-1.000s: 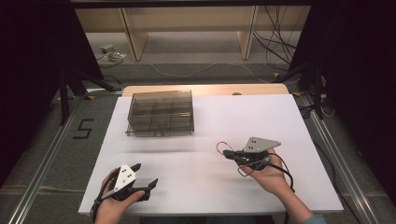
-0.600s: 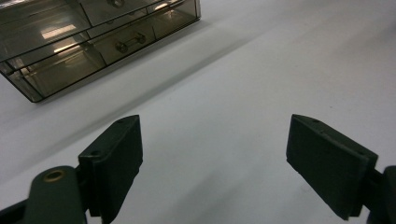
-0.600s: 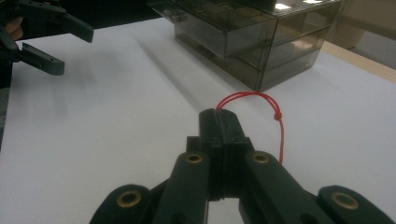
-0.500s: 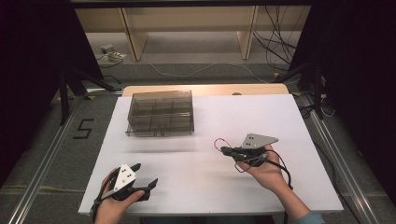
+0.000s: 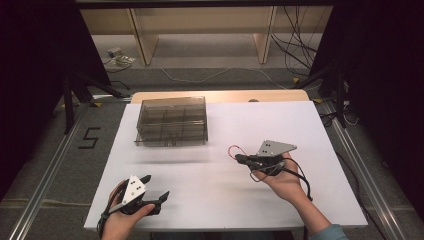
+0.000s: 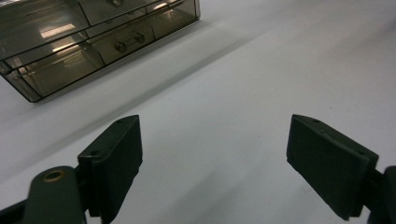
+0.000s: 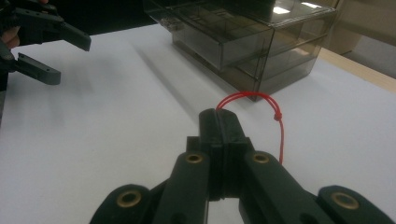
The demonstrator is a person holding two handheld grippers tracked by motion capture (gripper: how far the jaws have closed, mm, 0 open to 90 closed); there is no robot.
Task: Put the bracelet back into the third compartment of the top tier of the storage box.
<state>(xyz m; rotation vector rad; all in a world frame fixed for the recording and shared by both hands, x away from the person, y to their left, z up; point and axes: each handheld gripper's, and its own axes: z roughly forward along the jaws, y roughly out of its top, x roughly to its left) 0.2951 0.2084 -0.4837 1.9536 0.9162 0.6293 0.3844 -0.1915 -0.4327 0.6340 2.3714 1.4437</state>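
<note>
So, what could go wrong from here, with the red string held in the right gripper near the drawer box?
1. The right gripper pinches the red string only at the tips of its shut jaws, so the thin string may slip out.
2. The loose loop hangs close to the smoked plastic drawer box and could snag on a corner.
3. The left gripper is open and far off, so it cannot help quickly.

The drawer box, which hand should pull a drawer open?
Probably the left. The left gripper has its jaws open and holds nothing, and its view looks at the drawer box fronts. The right gripper is shut on a red string, so it's busy.
</note>
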